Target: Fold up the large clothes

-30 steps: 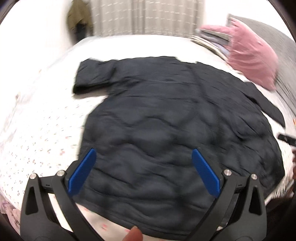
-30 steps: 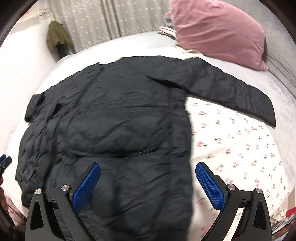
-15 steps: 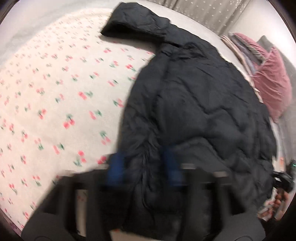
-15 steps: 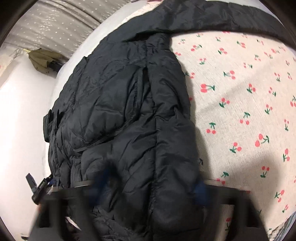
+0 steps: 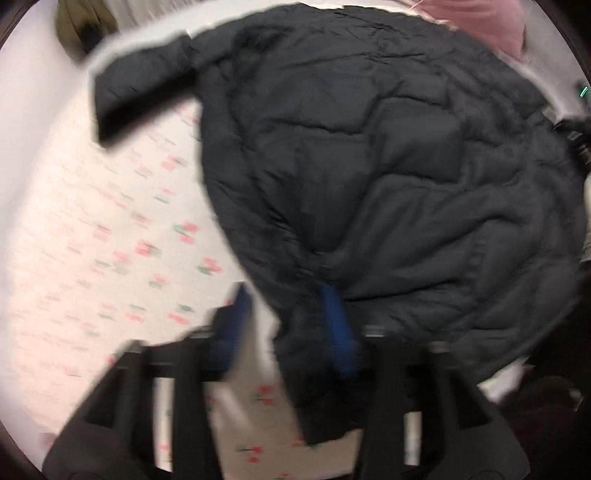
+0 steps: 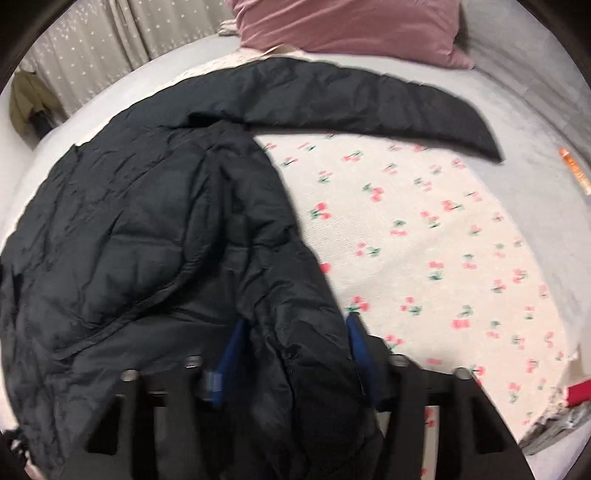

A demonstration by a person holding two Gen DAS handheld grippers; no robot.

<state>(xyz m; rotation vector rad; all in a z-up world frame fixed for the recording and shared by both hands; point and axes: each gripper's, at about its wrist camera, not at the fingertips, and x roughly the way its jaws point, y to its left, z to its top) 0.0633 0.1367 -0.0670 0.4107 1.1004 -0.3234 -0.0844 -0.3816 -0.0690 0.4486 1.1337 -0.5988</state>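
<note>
Both grippers, left (image 5: 291, 325) & right (image 6: 295, 354), jaws pinching dark jacket (image 6: 155, 236) hem, blurred.

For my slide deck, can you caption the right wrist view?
Right gripper pinches the hem of a black puffer jacket on a cherry-print bedsheet, pink pillow behind.

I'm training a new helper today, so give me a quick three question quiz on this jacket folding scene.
1. True or false: the right gripper grips the jacket's hem.
2. What pattern is on the sheet? A stripes, B cherries, C plain.
3. Fill in: the pillow is ____ in colour.

Key: 1 true. 2 B. 3 pink.
</note>
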